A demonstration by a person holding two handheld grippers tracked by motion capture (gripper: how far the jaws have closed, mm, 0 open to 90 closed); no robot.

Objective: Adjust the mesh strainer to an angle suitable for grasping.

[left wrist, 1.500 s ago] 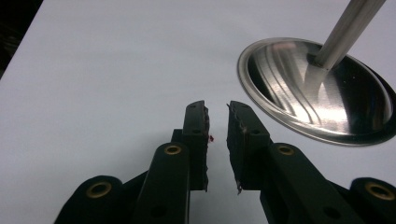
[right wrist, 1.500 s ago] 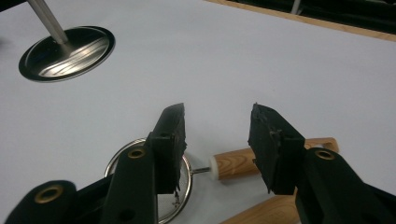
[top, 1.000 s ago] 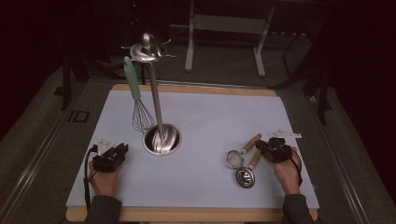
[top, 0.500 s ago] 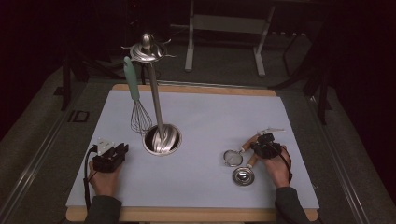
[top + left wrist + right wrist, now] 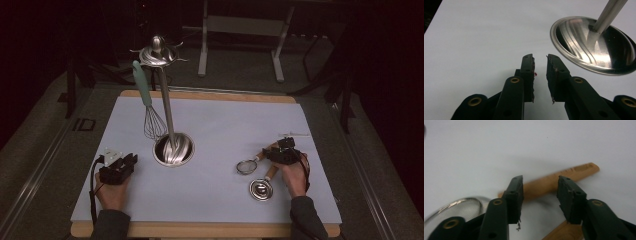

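Since the earlier frame, the right gripper point(image 5: 272, 153) has shifted left and forward over the strainer's wooden handle point(image 5: 554, 183); the left gripper point(image 5: 129, 161) has not moved.

Left side: left gripper rests on the table point(image 5: 220, 125), jaws slightly parted and empty, just short of the stand base point(image 5: 594, 47). Open mat lies to its left.

Centre: a whisk point(image 5: 150, 107) hangs from the stand point(image 5: 165, 107); a careless sweep could tip it.

Right side: right jaws stand open, straddling the handle without contact. The strainer point(image 5: 246, 166) lies beside a second utensil point(image 5: 262, 189) whose handle runs close under the jaws. Risk: closing could pinch both handles, or nudge the strainer aside. Room remains towards the right table edge.
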